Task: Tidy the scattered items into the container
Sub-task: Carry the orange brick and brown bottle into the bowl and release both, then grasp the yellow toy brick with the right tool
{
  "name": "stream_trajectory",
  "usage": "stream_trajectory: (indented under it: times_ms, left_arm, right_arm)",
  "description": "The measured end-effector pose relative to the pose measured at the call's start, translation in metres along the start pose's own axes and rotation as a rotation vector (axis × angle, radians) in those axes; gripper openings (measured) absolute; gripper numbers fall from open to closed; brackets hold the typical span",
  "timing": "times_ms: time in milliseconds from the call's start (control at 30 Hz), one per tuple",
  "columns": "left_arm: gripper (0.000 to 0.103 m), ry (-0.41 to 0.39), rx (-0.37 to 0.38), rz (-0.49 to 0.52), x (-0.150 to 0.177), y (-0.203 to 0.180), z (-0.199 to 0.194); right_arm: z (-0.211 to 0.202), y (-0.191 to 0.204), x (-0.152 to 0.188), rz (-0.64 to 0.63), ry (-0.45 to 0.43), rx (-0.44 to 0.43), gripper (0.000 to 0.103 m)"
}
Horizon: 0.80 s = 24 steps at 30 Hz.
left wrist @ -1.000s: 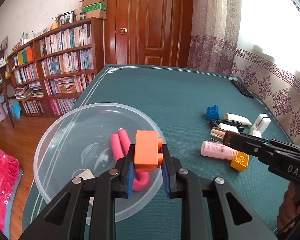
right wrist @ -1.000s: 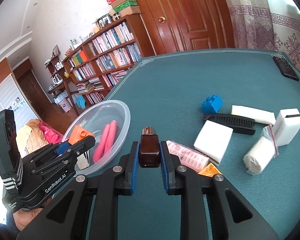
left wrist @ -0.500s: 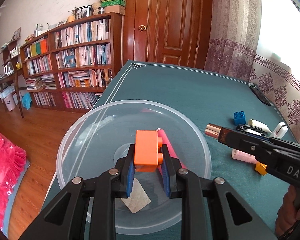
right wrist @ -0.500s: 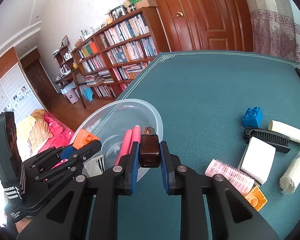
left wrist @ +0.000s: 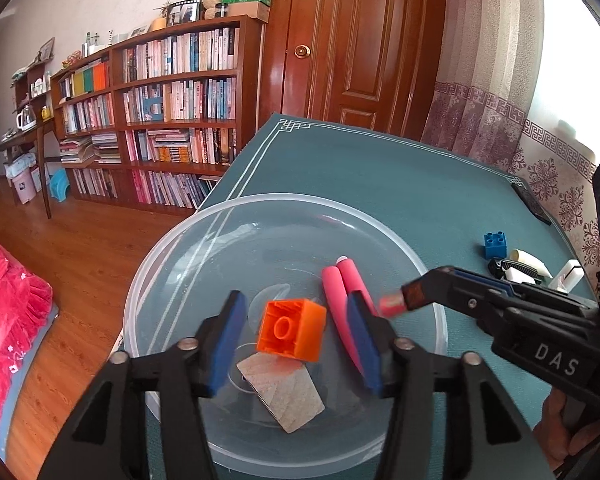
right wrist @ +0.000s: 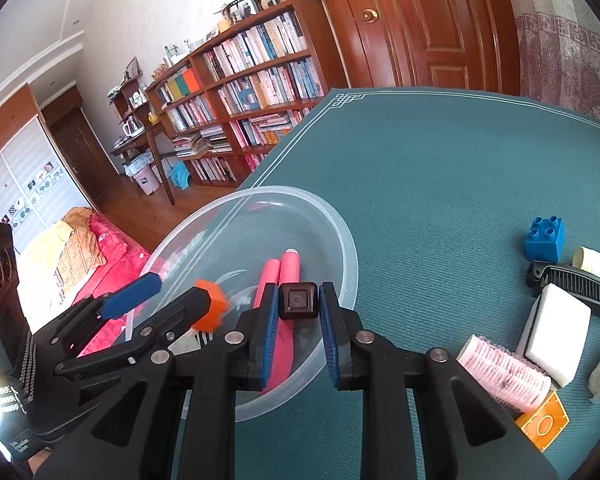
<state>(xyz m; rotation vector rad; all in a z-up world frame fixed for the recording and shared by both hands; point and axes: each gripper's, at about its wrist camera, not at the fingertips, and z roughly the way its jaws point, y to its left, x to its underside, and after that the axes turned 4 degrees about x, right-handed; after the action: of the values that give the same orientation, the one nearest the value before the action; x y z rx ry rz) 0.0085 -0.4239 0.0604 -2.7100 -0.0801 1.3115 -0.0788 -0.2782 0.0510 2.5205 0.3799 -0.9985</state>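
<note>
- Left hand-held gripper [left wrist: 296,340] spread wide above the clear bowl [left wrist: 148,280], gripping nothing.
- Orange block [left wrist: 291,334] loose between its fingers, over the bowl's middle.
- Right hand-held gripper [right wrist: 299,312] clamped on a dark brown bottle [right wrist: 299,301] over the bowl's right rim.
- Blue block [right wrist: 545,239], comb [right wrist: 572,285] and pink roller [right wrist: 504,372] on the worktop [right wrist: 440,168], right of the bowl.

Your orange brick [right wrist: 210,312] is motion-blurred in the right wrist view, half behind the left hand-held gripper [right wrist: 168,300]. Bottle [left wrist: 396,304] tip smeared pink in the left wrist view; can't read what it is. Yellow block [right wrist: 542,424] partly under the pink roller [right wrist: 504,372]. Dark flat object [left wrist: 534,204] at the tabletop [left wrist: 380,184] edge: too small to identify.
</note>
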Motion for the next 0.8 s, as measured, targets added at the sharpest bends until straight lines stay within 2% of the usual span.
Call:
stream_trajectory:
  times_ms: [33, 67, 300, 600, 667, 733, 800]
  left_arm:
    - [0.077, -0.011, -0.009, -0.004, 0.000, 0.001, -0.002]
    - [0.080, -0.019, -0.016, -0.005, -0.002, 0.001, -0.003]
    - [0.083, -0.028, -0.042, -0.029, -0.004, 0.003, -0.003]
    - [0.091, -0.036, -0.031, -0.024, -0.002, -0.008, -0.006]
    - [0.100, -0.042, -0.026, -0.016, -0.001, -0.013, -0.007]
    - [0.102, -0.058, -0.023, -0.004, -0.001, -0.017, -0.010]
    - [0.102, -0.073, -0.026, 0.013, -0.001, -0.022, -0.014]
  right_arm:
    - [0.001, -0.001, 0.000, 0.002, 0.002, -0.005, 0.024]
    - [0.001, -0.002, 0.002, 0.004, 0.003, -0.009, 0.024]
    - [-0.006, -0.006, 0.007, -0.002, -0.007, 0.002, 0.024]
    - [-0.022, -0.023, 0.016, 0.030, -0.011, 0.039, 0.025]
    - [-0.026, -0.029, 0.018, 0.043, -0.011, 0.042, 0.039]
    - [-0.032, -0.035, 0.021, 0.055, -0.021, 0.051, 0.048]
    - [-0.038, -0.042, 0.025, 0.060, -0.028, 0.068, 0.048]
